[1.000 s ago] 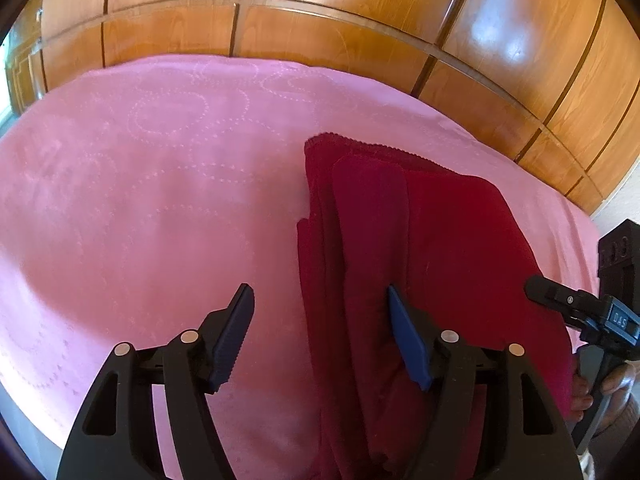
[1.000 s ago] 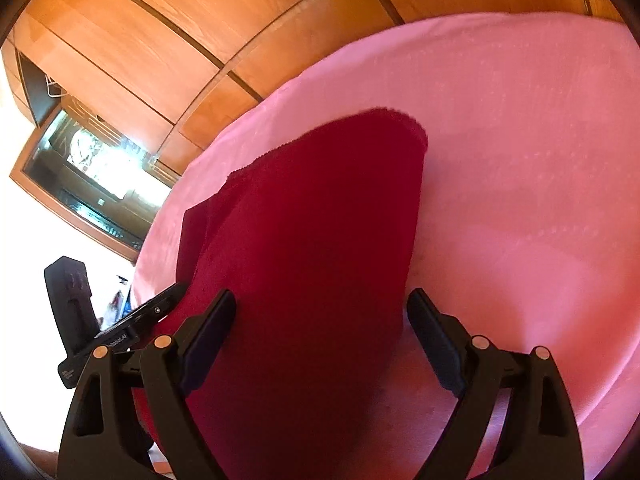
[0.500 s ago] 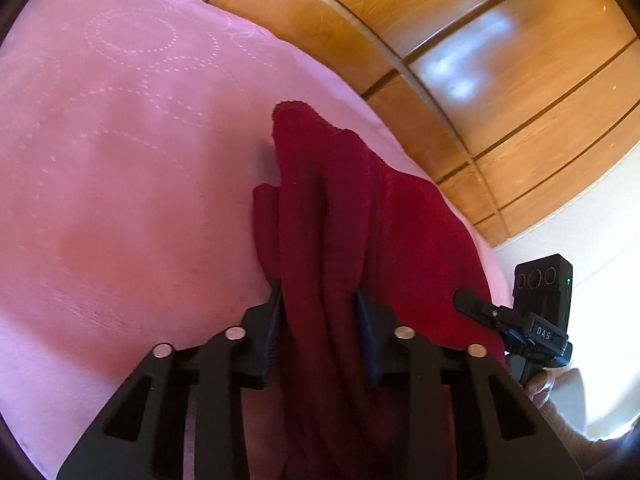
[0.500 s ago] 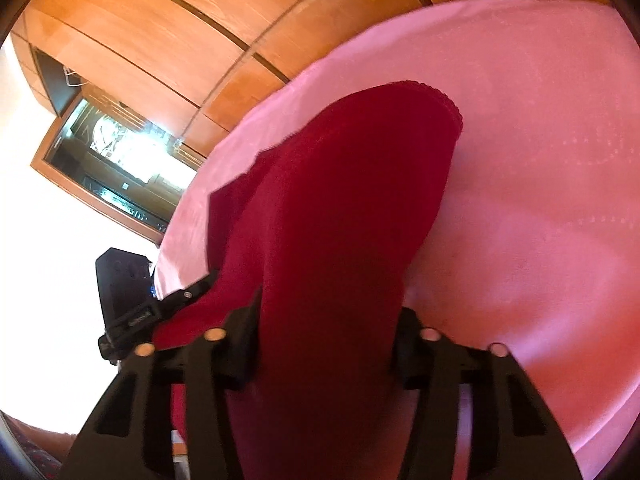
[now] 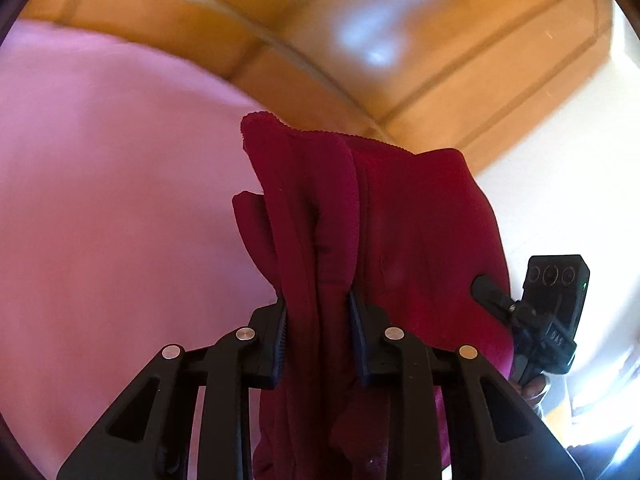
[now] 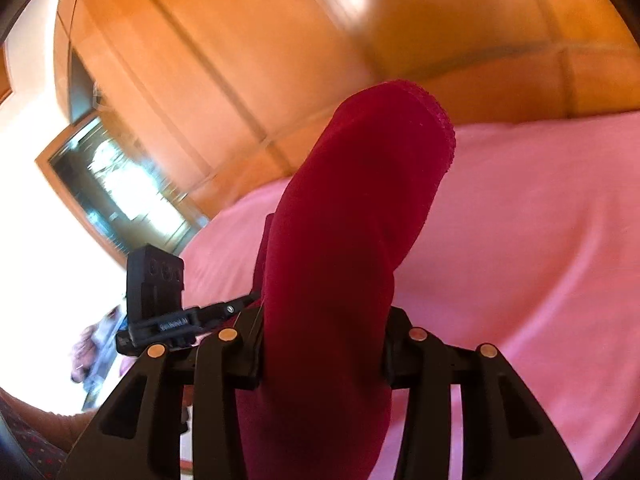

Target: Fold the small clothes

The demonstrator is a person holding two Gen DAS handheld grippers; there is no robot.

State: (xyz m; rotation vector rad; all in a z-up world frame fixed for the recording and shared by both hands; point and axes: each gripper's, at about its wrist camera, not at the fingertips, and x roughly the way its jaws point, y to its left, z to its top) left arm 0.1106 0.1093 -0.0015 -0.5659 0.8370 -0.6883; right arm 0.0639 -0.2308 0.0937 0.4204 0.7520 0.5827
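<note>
A dark red garment point(image 5: 420, 220), folded into thick layers, is lifted off the pink bed cover point(image 5: 120, 200). My left gripper point(image 5: 318, 312) grips its bunched left edge; its jaws are closing with the cloth pressed between the pads. In the right wrist view the same garment point(image 6: 360, 200) rises like a thick roll from my right gripper point(image 6: 324, 320), whose jaws are also closing tight on the fabric. The garment's far hem hangs free in the air. The lower part of the garment is hidden behind the fingers.
Pink bed cover point(image 6: 520, 240) spreads wide under and beside the garment. Glossy wooden panels point(image 5: 360, 60) stand behind the bed. The right gripper's black body point(image 5: 552, 312) shows at the right edge of the left wrist view. A glass-fronted cabinet point(image 6: 116, 184) is at the left.
Both grippers went from wide open over the flat garment to shut on it. Both then rose and tilted up, lifting the garment off the bed cover.
</note>
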